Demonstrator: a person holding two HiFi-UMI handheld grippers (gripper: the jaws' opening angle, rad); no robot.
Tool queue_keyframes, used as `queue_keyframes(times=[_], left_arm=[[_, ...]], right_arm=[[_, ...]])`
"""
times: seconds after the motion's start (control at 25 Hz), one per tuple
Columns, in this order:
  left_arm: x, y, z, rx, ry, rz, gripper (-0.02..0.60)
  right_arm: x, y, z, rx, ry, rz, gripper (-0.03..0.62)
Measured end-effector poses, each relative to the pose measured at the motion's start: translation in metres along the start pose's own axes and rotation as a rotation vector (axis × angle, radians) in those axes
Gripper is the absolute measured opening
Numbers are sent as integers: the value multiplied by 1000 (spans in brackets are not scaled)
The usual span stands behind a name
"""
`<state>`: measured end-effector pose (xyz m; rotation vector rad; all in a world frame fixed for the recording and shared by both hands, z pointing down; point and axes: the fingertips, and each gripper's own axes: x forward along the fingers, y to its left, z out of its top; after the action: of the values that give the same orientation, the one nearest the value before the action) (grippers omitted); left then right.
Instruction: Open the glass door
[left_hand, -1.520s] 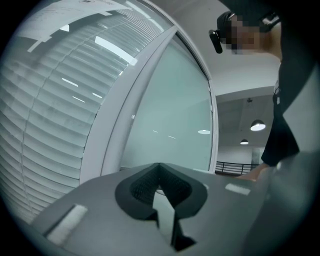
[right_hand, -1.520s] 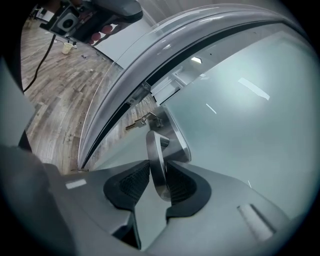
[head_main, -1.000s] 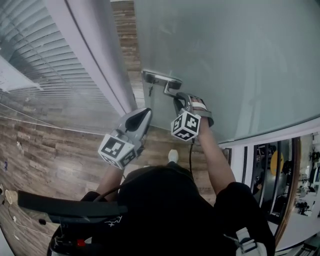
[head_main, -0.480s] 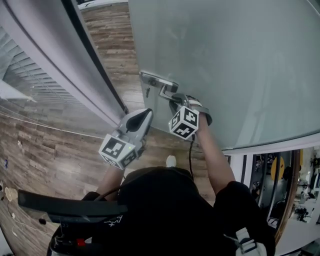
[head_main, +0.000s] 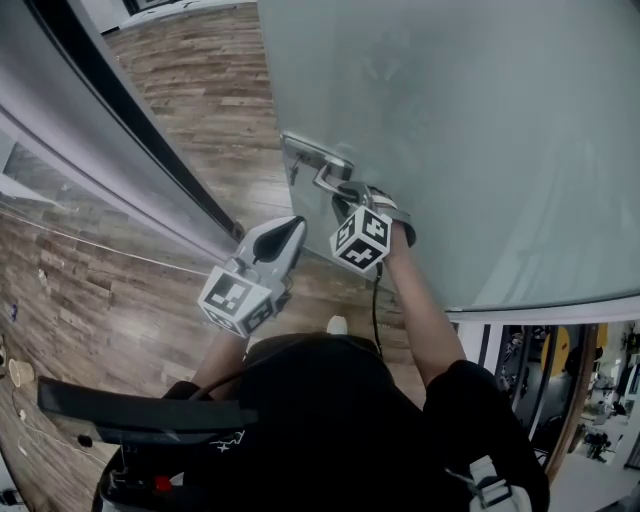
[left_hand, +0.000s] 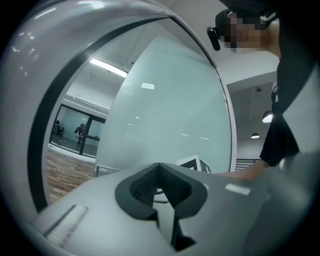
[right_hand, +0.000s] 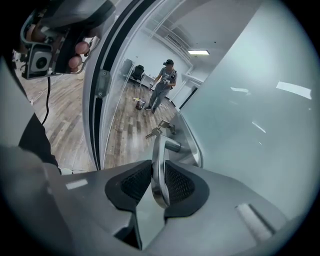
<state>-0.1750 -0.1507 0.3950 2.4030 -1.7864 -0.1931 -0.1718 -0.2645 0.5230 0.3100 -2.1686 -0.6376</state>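
**A:** Nearest first: what is the left gripper (head_main: 288, 232) doing?

**B:** Nothing. It hangs level, short of the door, its fingers pressed together on nothing.

**A:** And the right gripper (right_hand: 159, 186)?

**B:** Its fingers pinch the lever handle (right_hand: 158, 150), one pad on each flat side, near the lever's free end. I'd choose that spot too, since it's farthest from the pivot and gives the most leverage.

**A:** Is it slippery?

**B:** Probably. It's stiff, polished metal, so the grip should be firm and square. A key (right_hand: 155, 131) hangs at the lock plate (head_main: 303, 152) just beyond, and it's best kept clear of.

**A:** And the frosted glass door (head_main: 450, 130) itself?

**B:** It stands right ahead, its edge already apart from the door frame (head_main: 110, 140), with wooden floor (head_main: 215, 100) showing through the gap. A full pane is likely heavy and brittle, so I'd swing it slowly by the handle and never push on the glass.
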Motion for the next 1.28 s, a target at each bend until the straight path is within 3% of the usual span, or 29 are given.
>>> queue_keyframes(times=[0.12,0.48,0.76,1.0,1.28], left_arm=[[4,2,12,1,2,27,0],[-7,14,5,11,-12,87,0],[8,-12,-11,6,5,140,0],[10,-3,-7,-5,8,139,0],[36,5,-1,-11,11,82,0]], right_arm=[[7,-6,9,9,-23,-7,86],[28,-16,37,43,-63,2,84],[26,-37,2,44,-66,-10,84],[28,-52,0,64,-51,-38,81],[32,-70,-10,98,-19,-52,81]])
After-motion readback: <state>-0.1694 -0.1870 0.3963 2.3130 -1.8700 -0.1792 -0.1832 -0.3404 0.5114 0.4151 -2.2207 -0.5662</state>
